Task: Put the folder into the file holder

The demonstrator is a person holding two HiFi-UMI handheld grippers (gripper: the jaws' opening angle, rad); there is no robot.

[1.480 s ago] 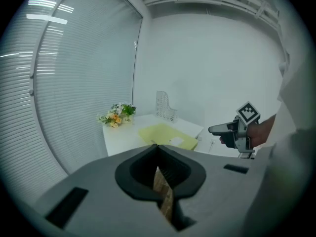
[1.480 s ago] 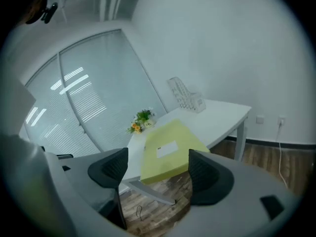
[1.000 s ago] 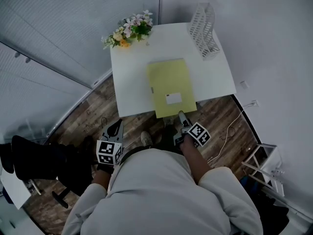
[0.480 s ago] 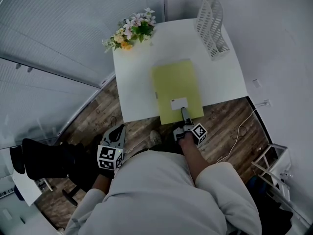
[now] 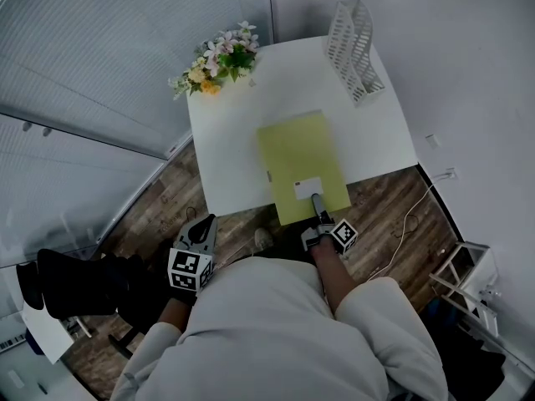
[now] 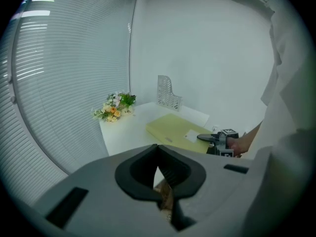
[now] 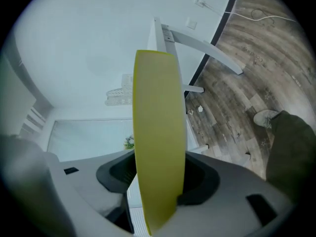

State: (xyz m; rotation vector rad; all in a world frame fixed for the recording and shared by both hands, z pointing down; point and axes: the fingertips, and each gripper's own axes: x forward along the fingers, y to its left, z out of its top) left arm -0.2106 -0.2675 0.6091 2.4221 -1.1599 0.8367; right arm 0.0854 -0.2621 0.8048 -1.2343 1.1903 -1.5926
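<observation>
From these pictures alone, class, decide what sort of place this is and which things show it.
Probably an office or study corner: a small white table carries a yellow folder and a white mesh file holder, and slatted window blinds run beside it.

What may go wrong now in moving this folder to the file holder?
The right gripper has just been closing its jaws on only the near edge of the folder, so it may sag or slip when lifted. The file holder stands near the far corner of the table; a push may knock it off.
</observation>
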